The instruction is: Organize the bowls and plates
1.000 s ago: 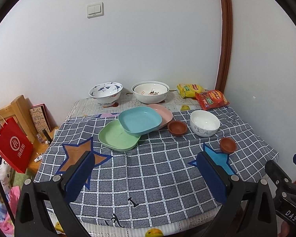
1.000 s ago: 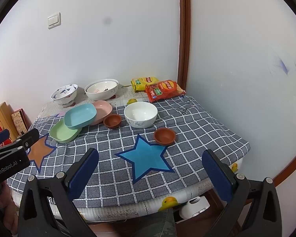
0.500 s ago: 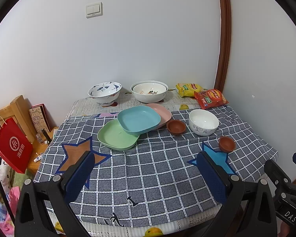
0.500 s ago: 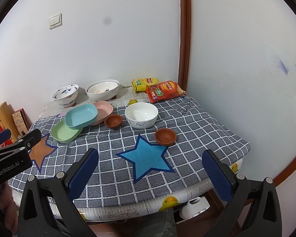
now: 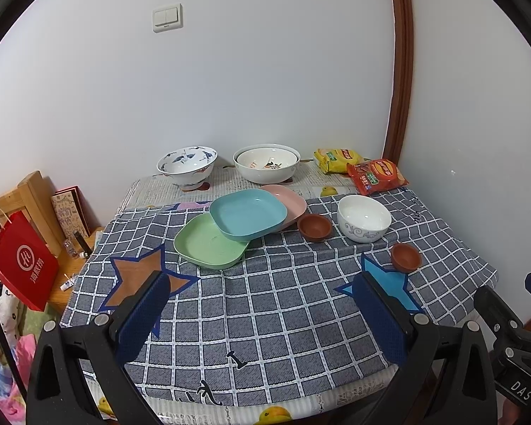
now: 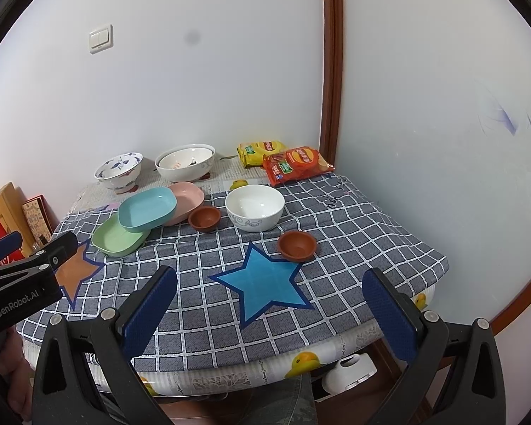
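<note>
Your left hand-held gripper point(image 5: 262, 304) hangs over the near edge of the surface point(image 5: 283, 318) with its blue pads spread wide and nothing between them. Your right hand-held gripper point(image 6: 269, 301) is likewise released and empty, poised above the blue star printed on the checked cloth.

The plates sit toward the left middle of the surface in an overlapping run: the green plate point(image 5: 209, 244) lies nearest you, the blue plate point(image 5: 247, 214) rests partly on its far edge, and the pink plate point(image 5: 288, 200) pokes out from behind the blue one. Just right of that stack stands a small brown bowl point(image 5: 314, 226), close beside the pink plate. Further right is the white bowl point(image 5: 364, 217), upright and apart from its neighbours. A second small brown bowl point(image 5: 406, 256) sits nearer you on the right, by the tip of the blue star.

Along the back edge, against the wall, you have a blue-patterned bowl point(image 5: 187, 166) on the left and a large white bowl point(image 5: 266, 163) beside it, which seems to hold another bowl nested inside. Two snack bags point(image 5: 377, 175), one yellow and one red, lie in the far right corner. A red paper bag point(image 5: 19, 258) stands off the surface to your left.
</note>
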`<state>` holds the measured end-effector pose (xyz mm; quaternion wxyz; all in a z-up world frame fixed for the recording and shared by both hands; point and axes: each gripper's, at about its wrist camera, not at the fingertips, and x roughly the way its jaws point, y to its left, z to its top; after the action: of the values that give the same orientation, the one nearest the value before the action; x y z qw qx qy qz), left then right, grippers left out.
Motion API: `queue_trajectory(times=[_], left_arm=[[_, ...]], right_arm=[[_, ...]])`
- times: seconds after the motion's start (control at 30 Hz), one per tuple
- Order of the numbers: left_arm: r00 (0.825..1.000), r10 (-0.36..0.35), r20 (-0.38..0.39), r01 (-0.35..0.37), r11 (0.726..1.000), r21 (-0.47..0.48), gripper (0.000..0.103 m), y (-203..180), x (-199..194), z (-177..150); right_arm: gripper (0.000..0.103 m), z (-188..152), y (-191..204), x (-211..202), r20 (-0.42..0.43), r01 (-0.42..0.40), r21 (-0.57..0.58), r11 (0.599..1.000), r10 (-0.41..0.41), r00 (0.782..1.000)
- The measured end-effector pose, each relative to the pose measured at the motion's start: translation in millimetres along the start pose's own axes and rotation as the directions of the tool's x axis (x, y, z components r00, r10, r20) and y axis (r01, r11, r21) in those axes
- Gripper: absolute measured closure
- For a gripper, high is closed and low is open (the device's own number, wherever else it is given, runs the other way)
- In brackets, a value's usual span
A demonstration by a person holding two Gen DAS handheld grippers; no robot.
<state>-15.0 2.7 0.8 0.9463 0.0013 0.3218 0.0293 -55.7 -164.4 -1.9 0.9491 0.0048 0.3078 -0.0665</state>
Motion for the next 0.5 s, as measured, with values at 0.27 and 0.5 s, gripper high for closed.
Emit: queue_trajectory(times=[0.27,0.5], left_arm=[[1.000,-0.002,0.001,0.002,1.000,0.004,0.000,-1.3,-1.4,-0.6],[1.000,-0.012,0.001,0.012,1.000,0.014,0.000,-5.2,-0.2,3.3]], right_arm=[[0.000,-0.2,0.0,-0.8,0.001,-0.001,-0.002,1.000,0.001,1.000],[0.000,3.0,2.7,-3.2,0.009,0.000,-0.007,1.000,0.000,1.000]])
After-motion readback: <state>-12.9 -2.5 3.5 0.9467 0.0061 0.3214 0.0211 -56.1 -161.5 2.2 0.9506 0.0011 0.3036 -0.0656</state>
